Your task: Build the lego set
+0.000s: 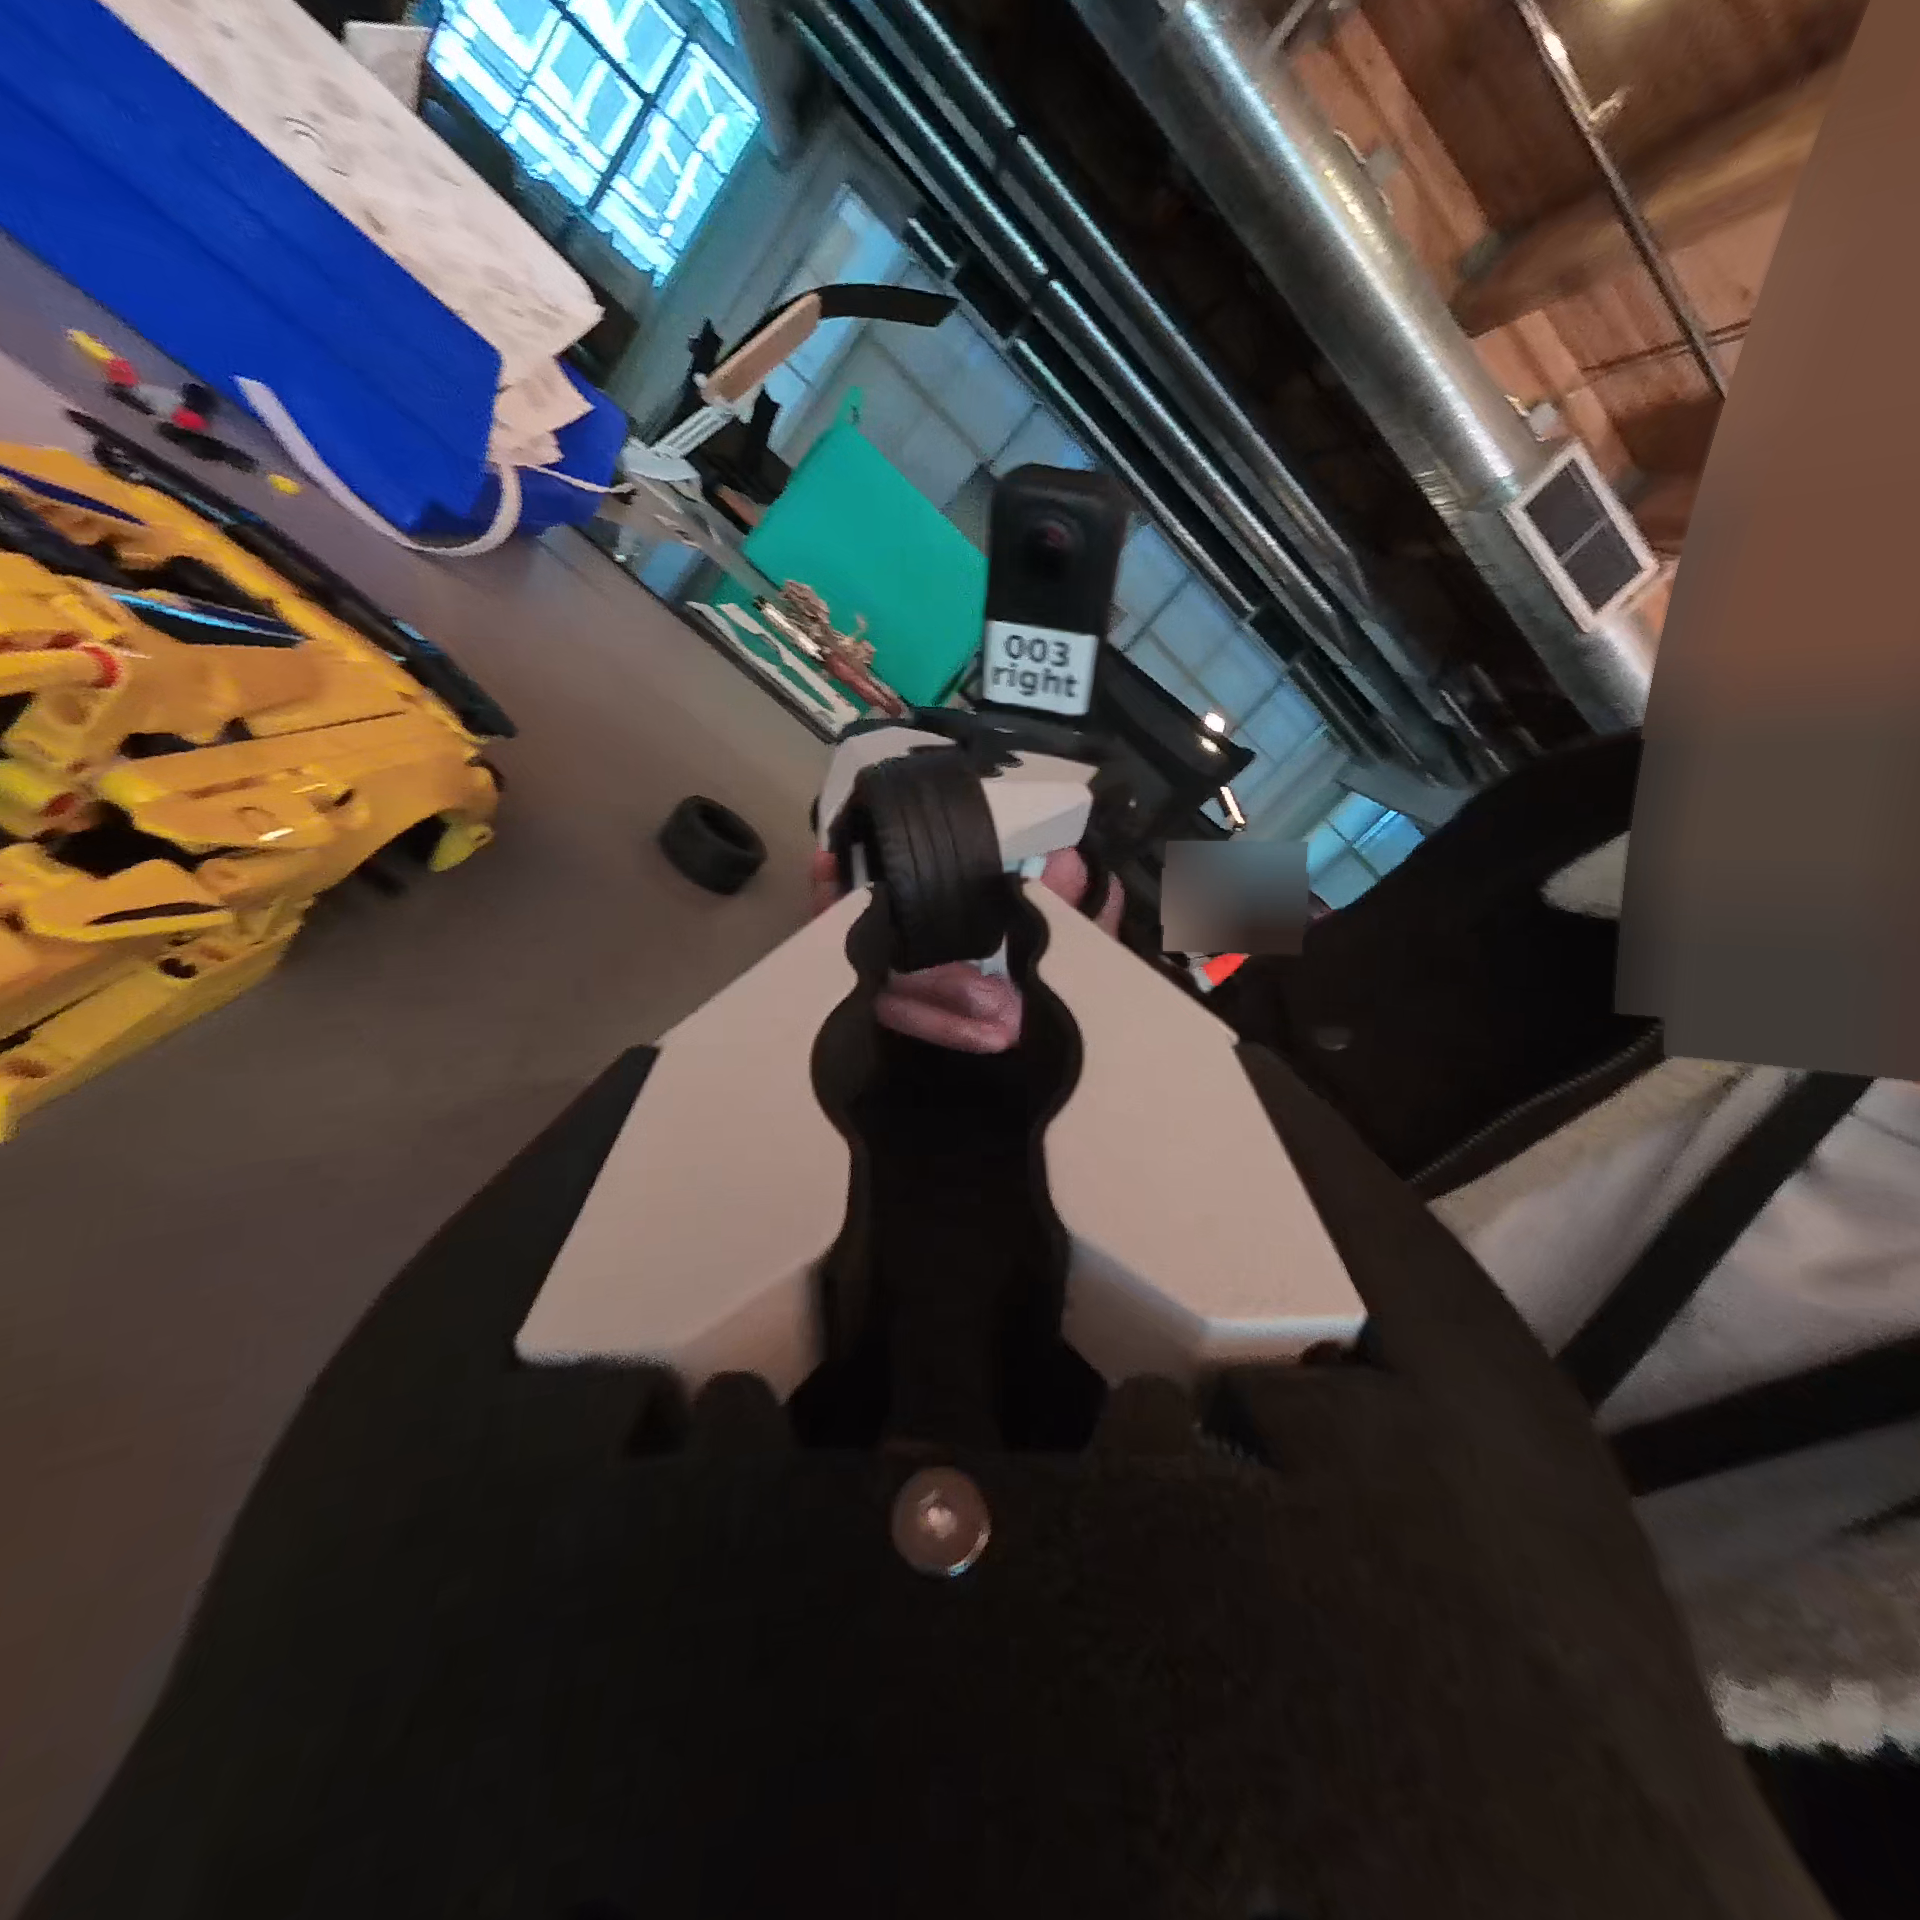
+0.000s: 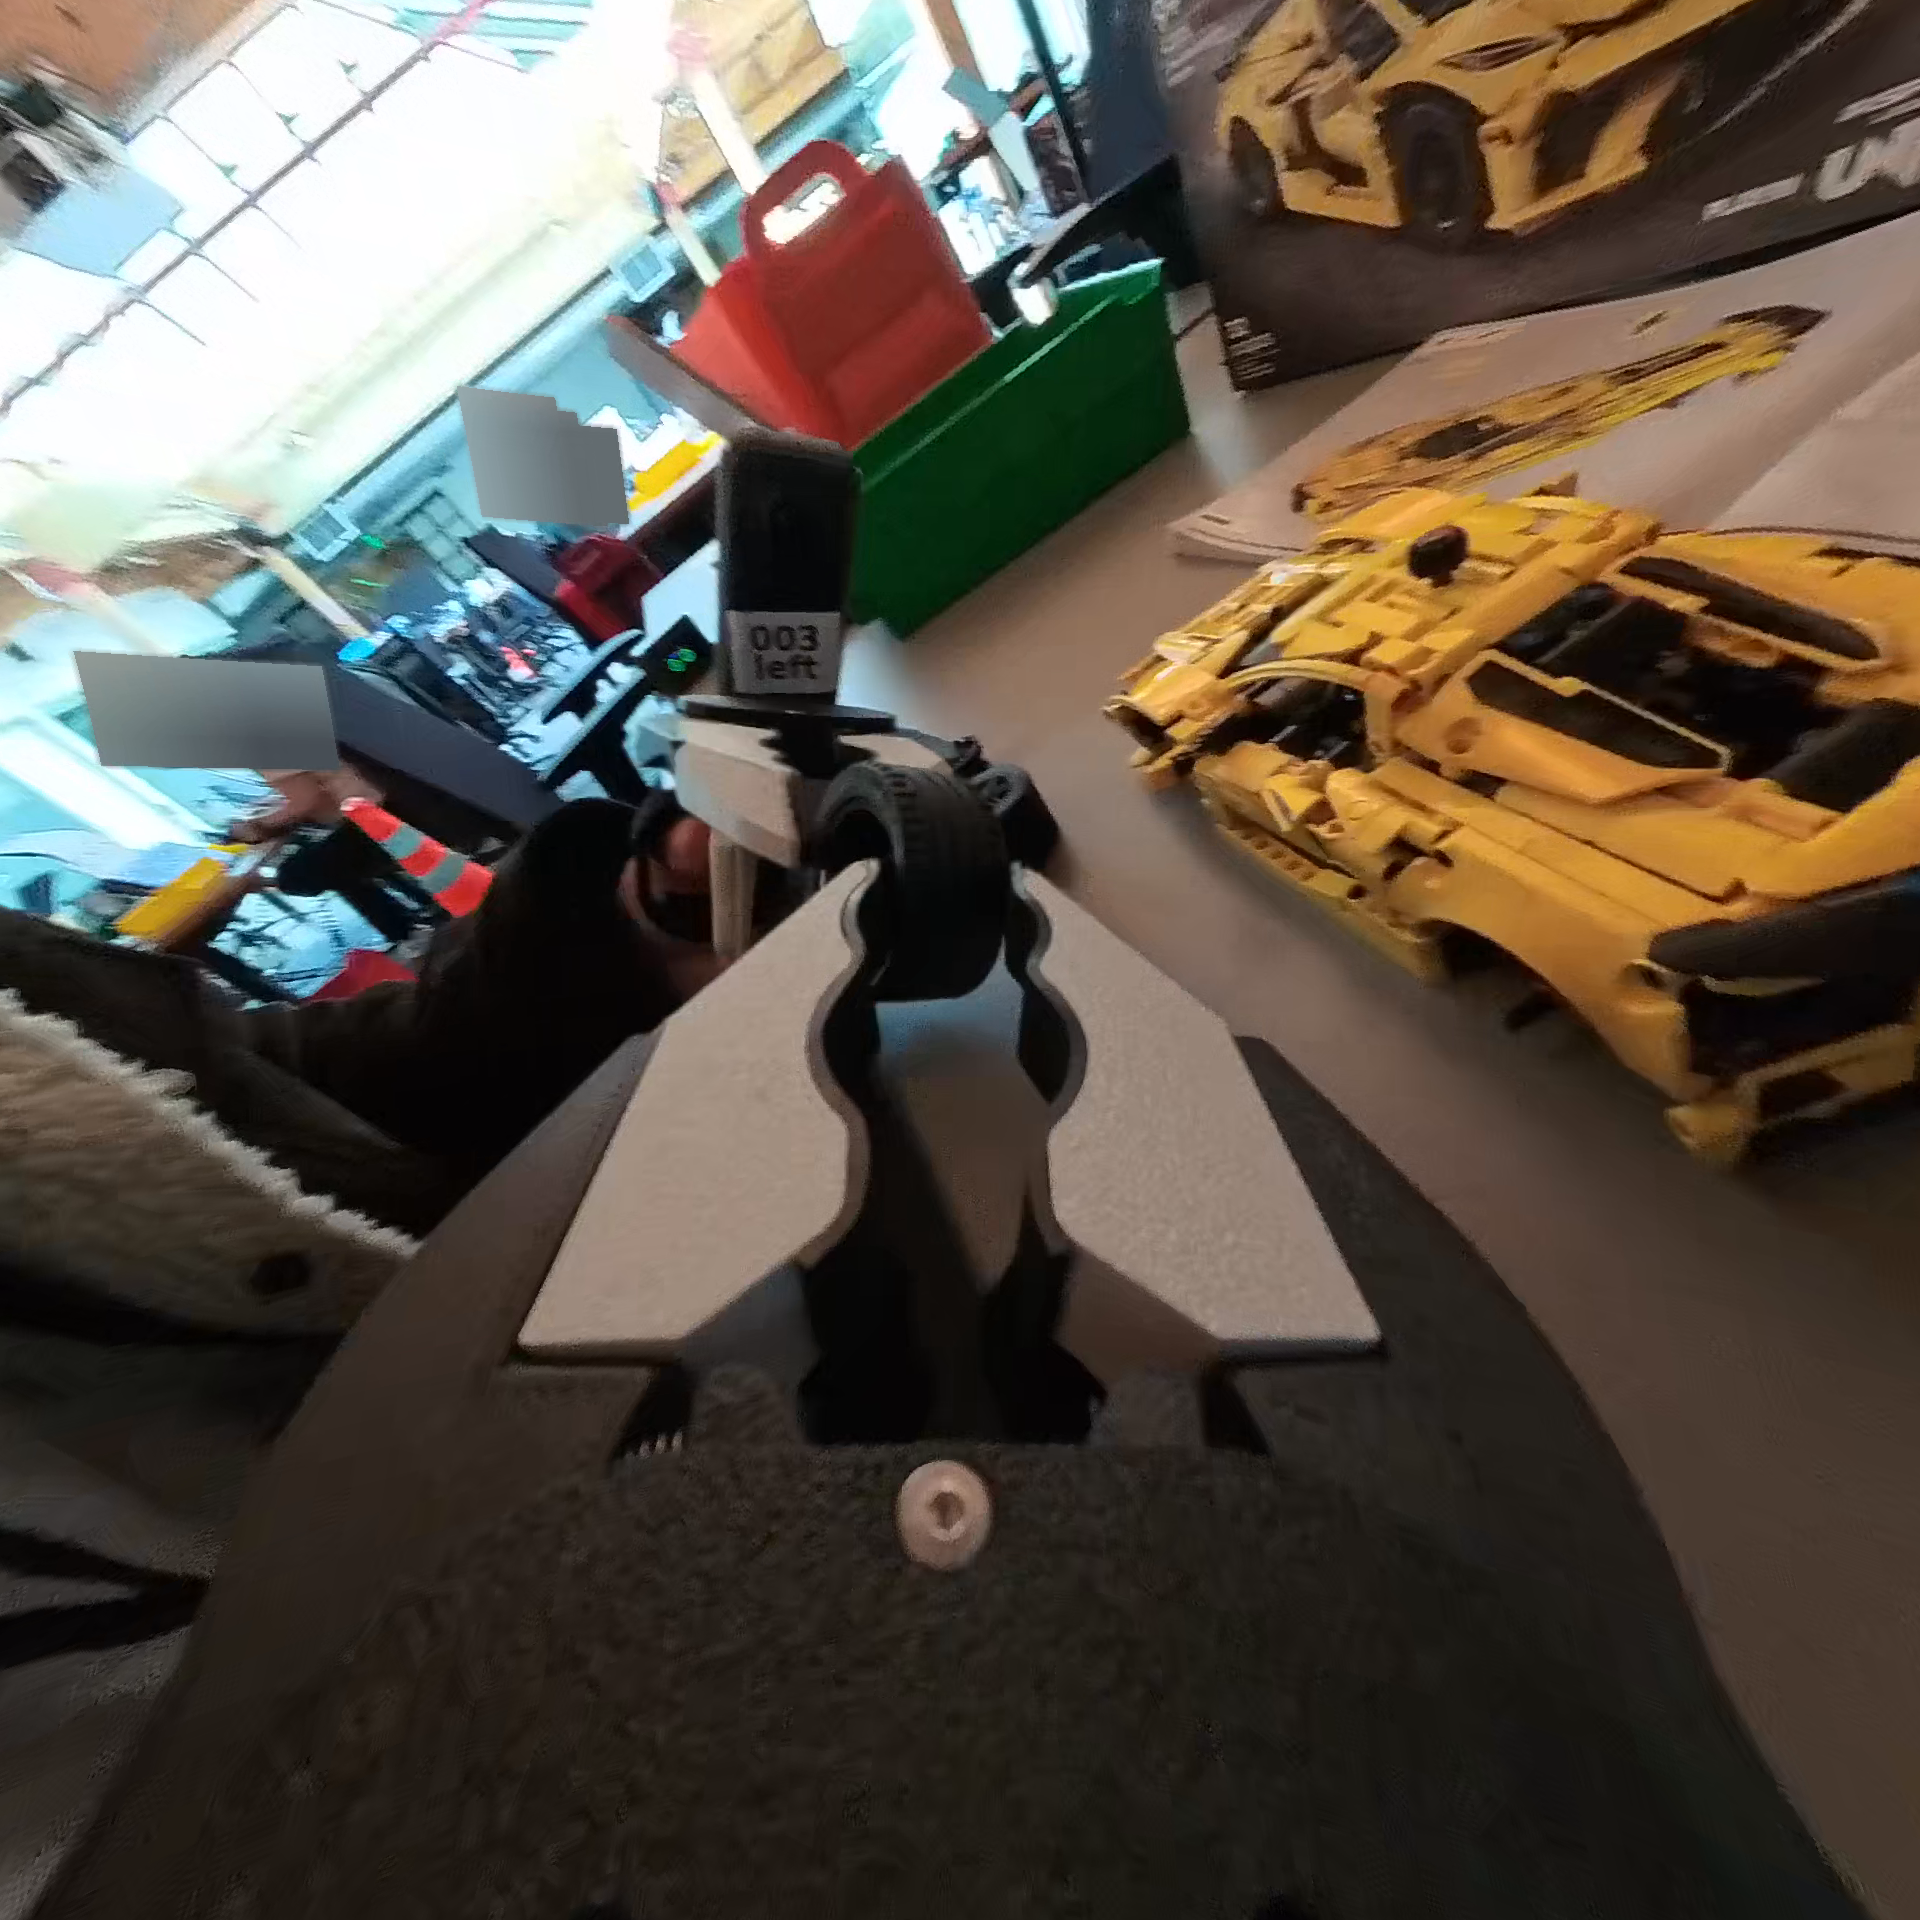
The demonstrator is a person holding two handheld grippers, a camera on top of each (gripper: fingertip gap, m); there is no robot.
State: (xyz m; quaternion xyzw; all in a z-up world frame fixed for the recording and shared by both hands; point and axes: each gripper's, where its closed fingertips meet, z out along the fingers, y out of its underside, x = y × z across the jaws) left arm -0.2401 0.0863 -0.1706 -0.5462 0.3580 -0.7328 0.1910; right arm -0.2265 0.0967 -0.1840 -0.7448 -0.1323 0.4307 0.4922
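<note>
While both the left gripper [image 1: 940, 940] and right gripper [image 2: 940, 914] have jaws clamped on one black tyre [image 1: 928, 854] at frame centre, uneven pulling could flick it onto the desk [image 1: 436, 1091].

I can make out a white label [image 1: 1034, 668] with printed characters on the black camera stalk of the right gripper [image 1: 935, 821], at centre frame in my left wrist view. A matching white label [image 2: 781, 652] sits on the left gripper [image 2: 883, 800] camera stalk, centre of the right wrist view. The dark box [image 2: 1558, 177], upper right there, carries pale lettering, too blurred for me to read.
</note>
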